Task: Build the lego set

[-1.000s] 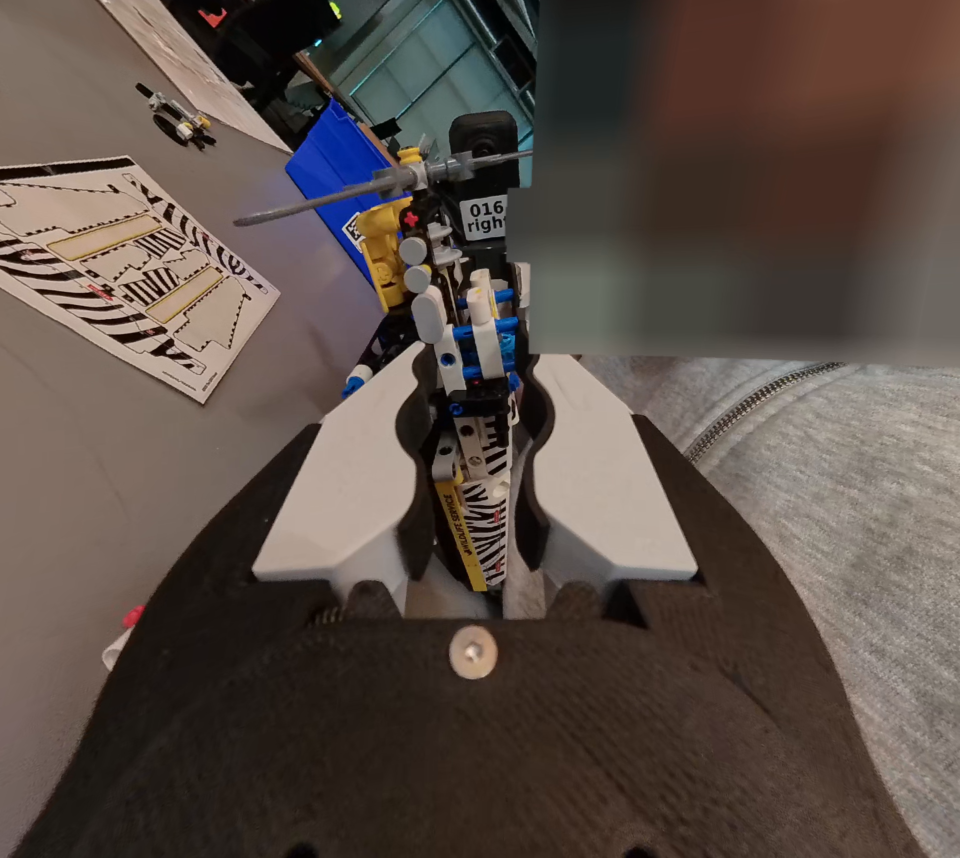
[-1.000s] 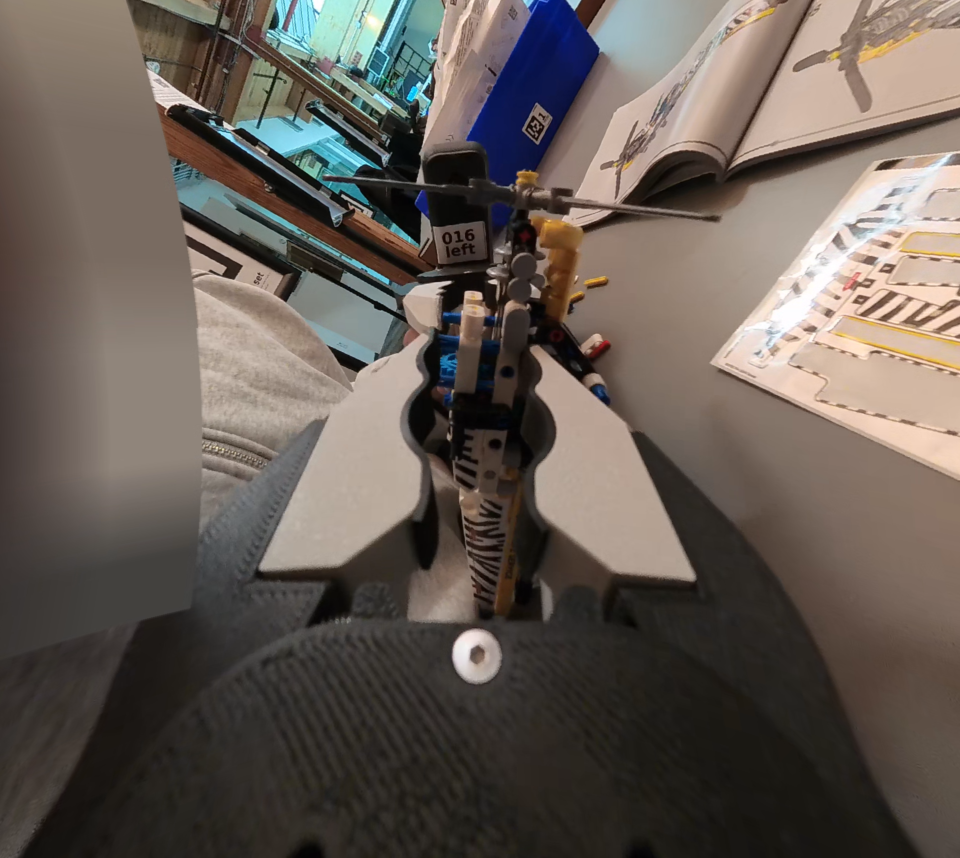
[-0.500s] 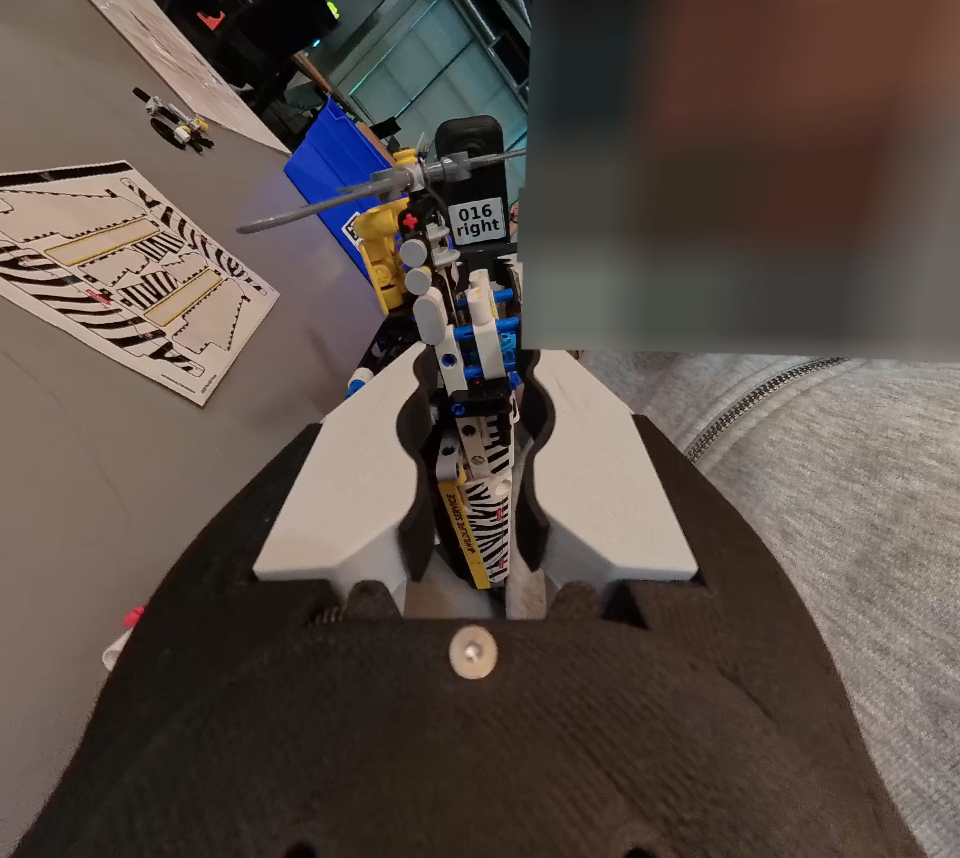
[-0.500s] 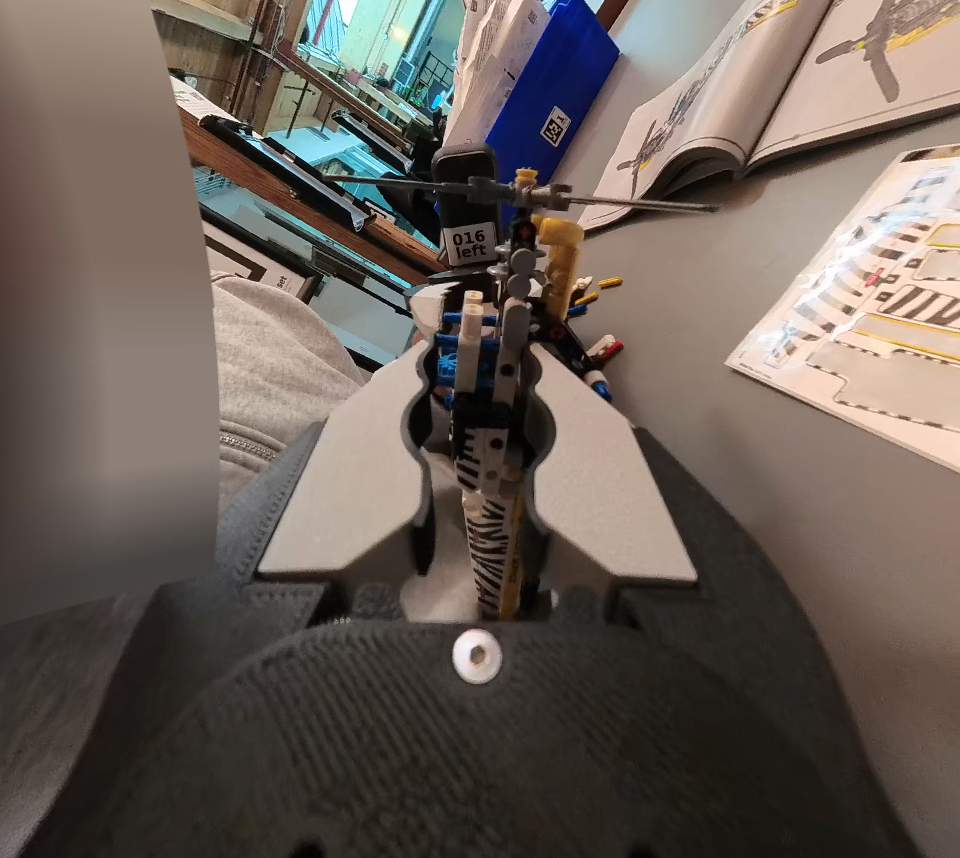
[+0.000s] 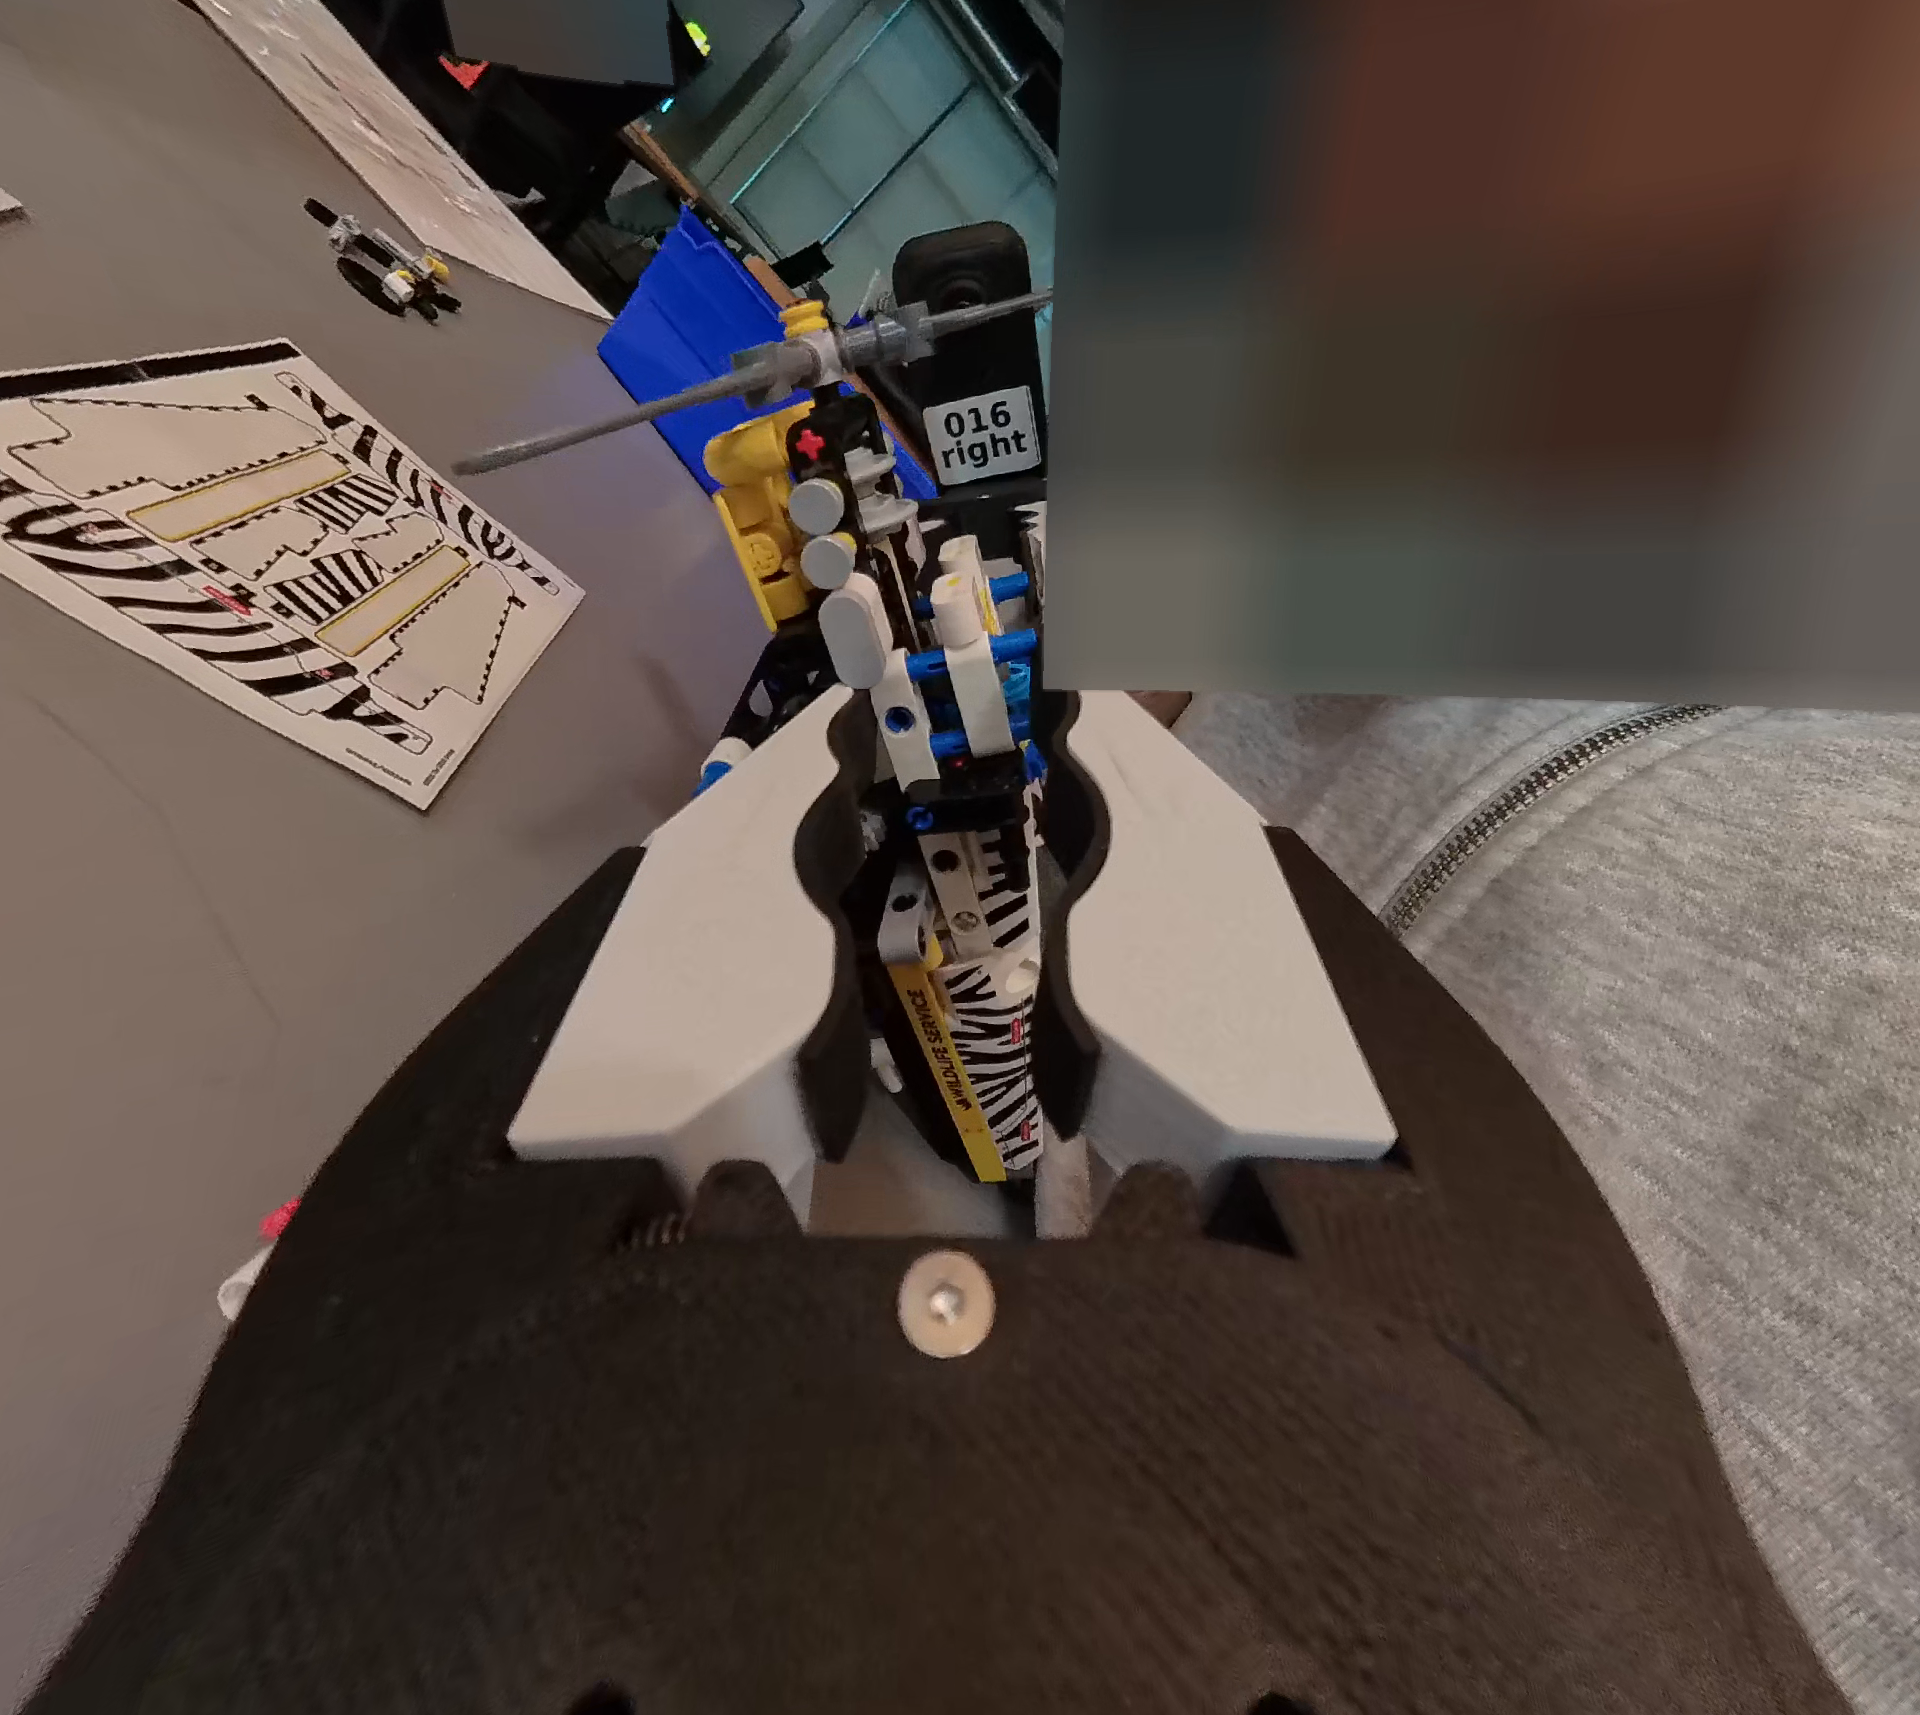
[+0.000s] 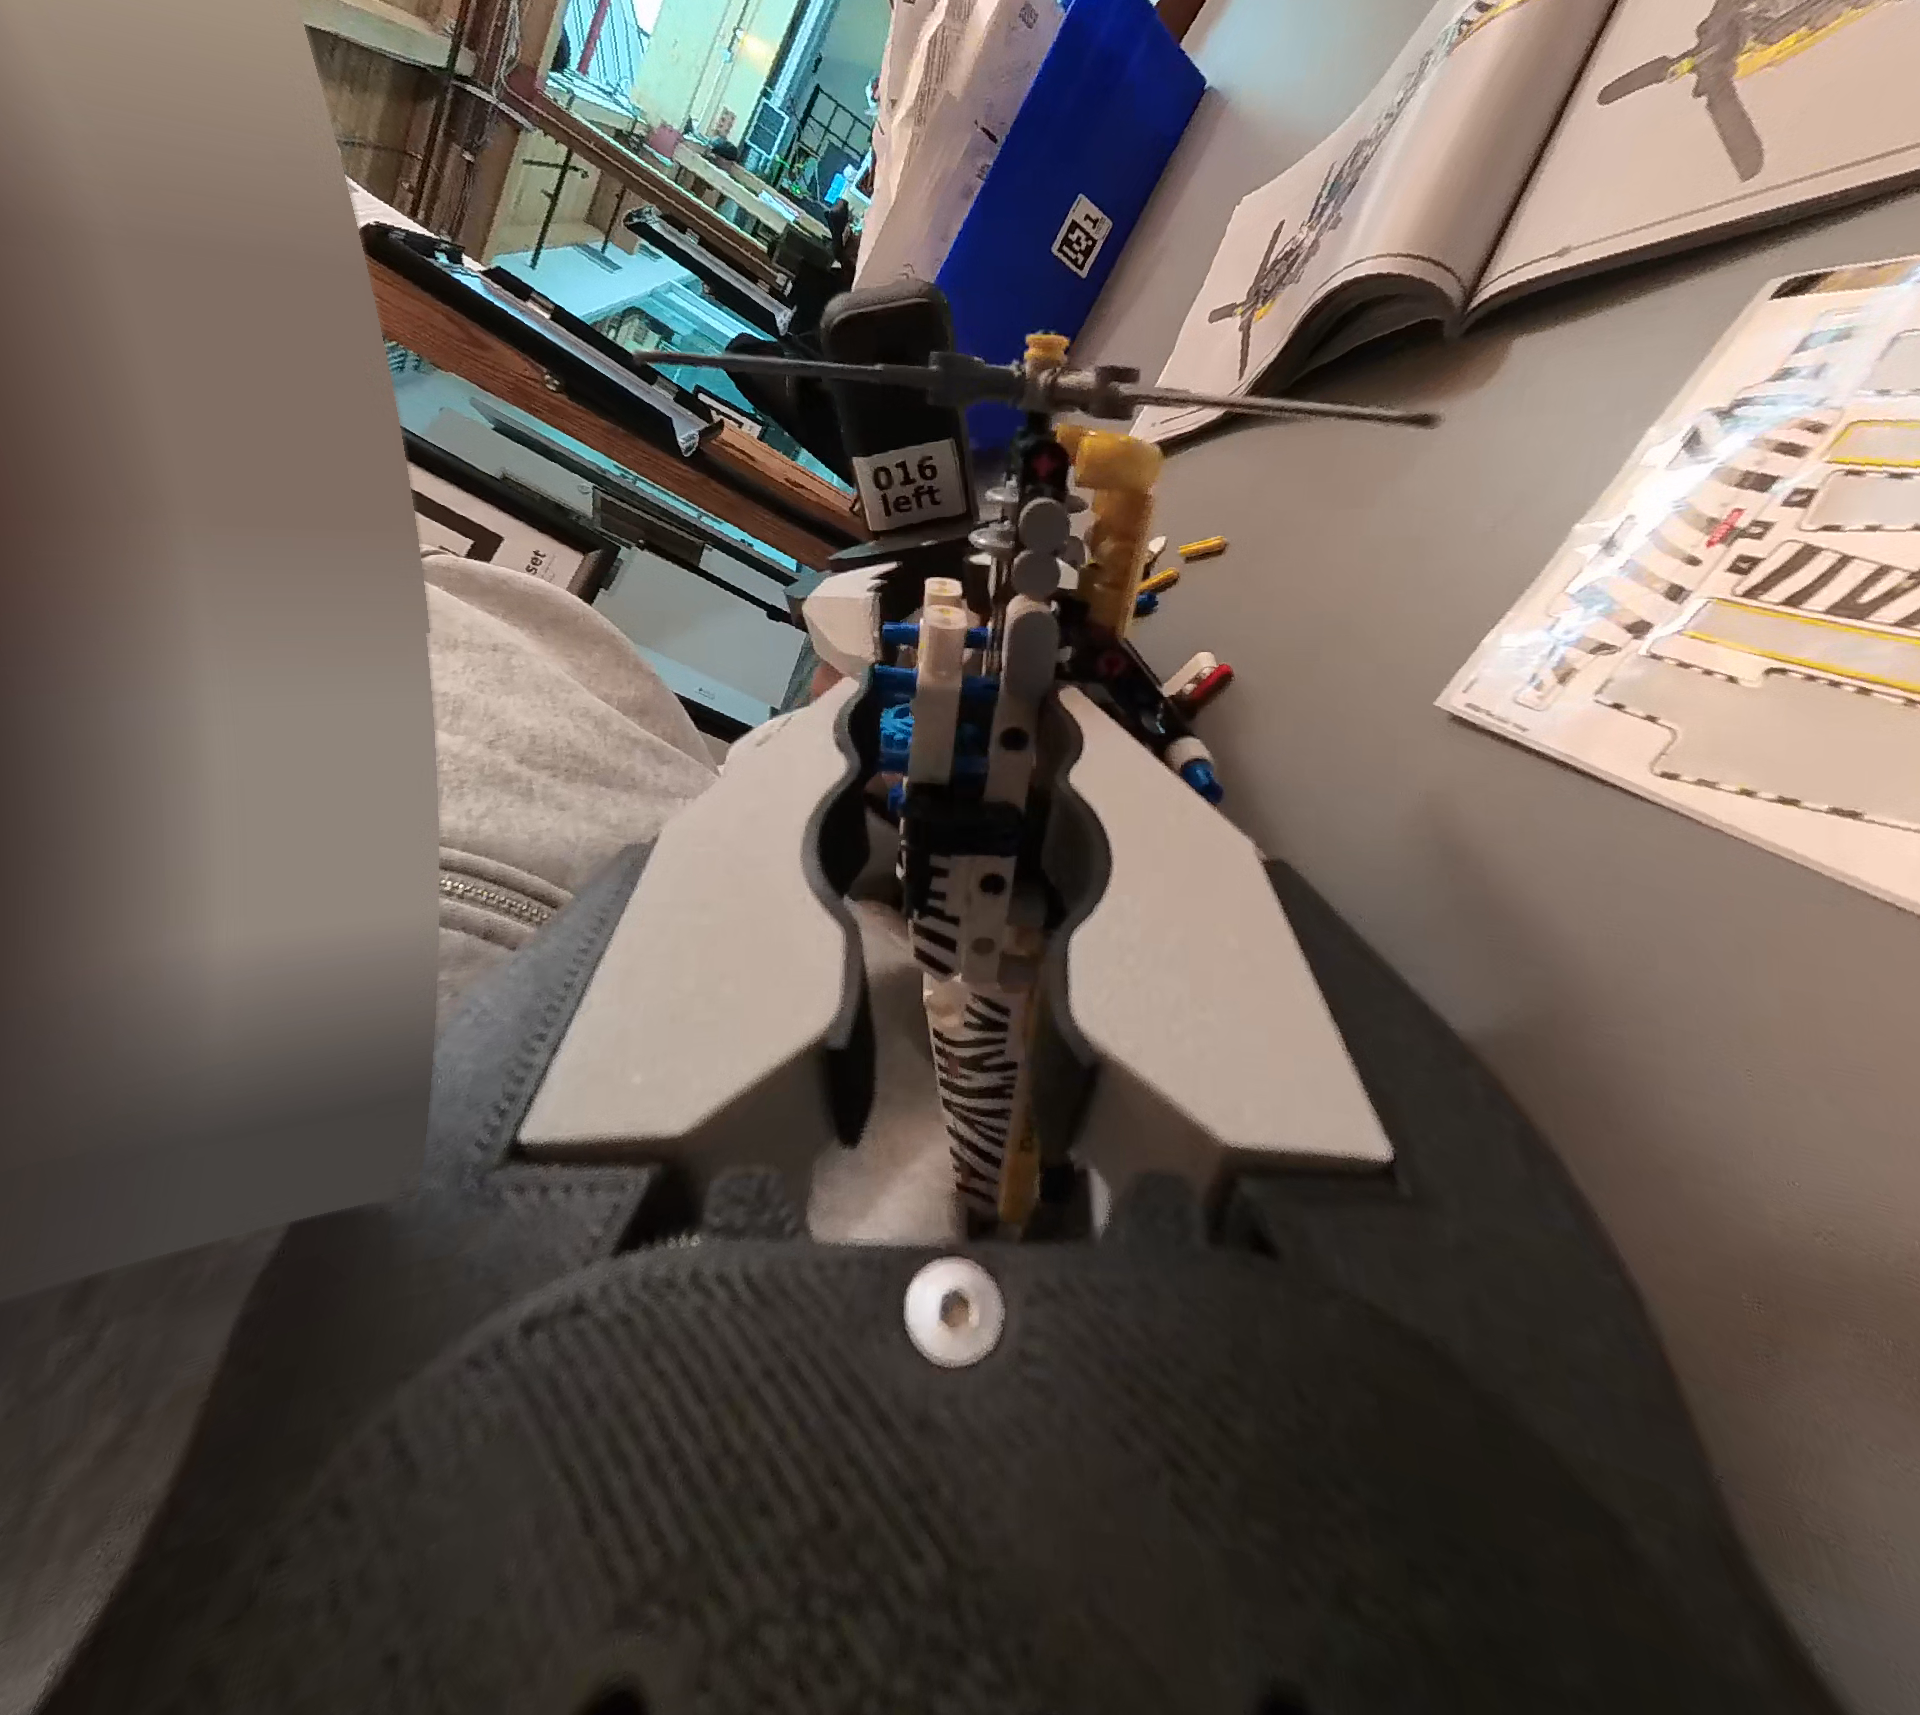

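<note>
A zebra-striped lego helicopter (image 5: 966,938) with yellow parts and a grey rotor (image 5: 623,424) is held above the grey table between both grippers. My left gripper (image 5: 951,730) is shut on one end of its body. My right gripper (image 6: 956,720) is shut on the other end of the helicopter (image 6: 977,990), facing the left one. The rotor (image 6: 1195,408) sticks out sideways over the table. Each gripper's black camera shows beyond the model in the other's view, the right one in the left wrist view (image 5: 966,335) and the left one in the right wrist view (image 6: 899,418).
A striped sticker sheet (image 5: 260,553) (image 6: 1714,626) lies on the table. An open instruction book (image 6: 1507,107) and a blue bin (image 6: 1060,138) stand farther off. Loose small pieces (image 6: 1195,678) lie under the model, a small sub-assembly (image 5: 384,273) farther away. A person's grey zipped top (image 5: 1558,1042) is close by. My two grippers' fingertips are within a few centimetres of each other. The open instruction book (image 6: 1507,107) sits 20 cm or so from the ends of my left fingers.
Both grippers keep their hold on the helicopter. The held model and grippers have shifted slightly against the table and background.
</note>
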`<act>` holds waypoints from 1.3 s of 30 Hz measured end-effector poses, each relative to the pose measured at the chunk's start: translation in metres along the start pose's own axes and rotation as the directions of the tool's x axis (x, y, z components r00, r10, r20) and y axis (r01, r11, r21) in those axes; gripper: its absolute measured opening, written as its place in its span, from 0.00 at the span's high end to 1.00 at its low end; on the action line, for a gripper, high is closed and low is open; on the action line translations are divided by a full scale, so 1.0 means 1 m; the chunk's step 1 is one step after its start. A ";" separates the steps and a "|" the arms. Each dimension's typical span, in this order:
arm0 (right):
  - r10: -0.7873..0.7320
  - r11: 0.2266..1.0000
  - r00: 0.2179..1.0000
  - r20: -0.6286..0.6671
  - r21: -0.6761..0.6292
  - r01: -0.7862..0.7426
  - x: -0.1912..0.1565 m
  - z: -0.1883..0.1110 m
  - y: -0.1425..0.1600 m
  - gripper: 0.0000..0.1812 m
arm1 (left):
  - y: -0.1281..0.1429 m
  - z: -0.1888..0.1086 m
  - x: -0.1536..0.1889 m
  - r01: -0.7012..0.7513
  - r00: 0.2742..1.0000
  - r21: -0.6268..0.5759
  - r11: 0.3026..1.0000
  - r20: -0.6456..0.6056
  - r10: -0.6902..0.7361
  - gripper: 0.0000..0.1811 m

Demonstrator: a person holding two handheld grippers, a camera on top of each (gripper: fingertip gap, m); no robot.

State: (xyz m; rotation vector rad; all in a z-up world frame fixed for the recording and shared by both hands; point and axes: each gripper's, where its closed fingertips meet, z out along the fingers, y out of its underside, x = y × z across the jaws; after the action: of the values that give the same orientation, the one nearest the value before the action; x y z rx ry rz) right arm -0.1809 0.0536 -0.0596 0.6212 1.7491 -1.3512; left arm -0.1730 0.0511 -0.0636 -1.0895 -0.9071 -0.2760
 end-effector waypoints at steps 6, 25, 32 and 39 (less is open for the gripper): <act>-0.086 0.996 0.996 0.015 -0.001 0.086 -0.006 0.001 0.004 0.76 | 0.001 -0.003 0.002 0.029 0.999 0.019 0.999 -0.035 -0.028 0.83; -0.072 0.991 0.997 0.035 -0.113 0.075 -0.004 -0.003 0.015 0.83 | 0.005 0.003 0.003 -0.010 1.000 -0.019 1.000 -0.018 0.009 0.83; -0.075 0.989 0.997 0.029 -0.122 0.078 -0.004 -0.002 0.016 0.83 | 0.005 0.002 0.004 -0.016 1.000 -0.025 1.000 -0.013 0.015 0.83; -0.060 0.991 0.998 0.030 -0.117 0.063 -0.004 -0.003 0.016 0.83 | 0.005 0.003 0.004 -0.008 1.000 -0.027 1.000 -0.012 0.008 0.84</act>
State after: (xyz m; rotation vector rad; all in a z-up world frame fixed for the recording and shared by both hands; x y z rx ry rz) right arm -0.1669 0.0618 -0.0643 0.4858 1.8255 -1.2808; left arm -0.1688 0.0565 -0.0636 -1.1150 -0.8900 -0.2886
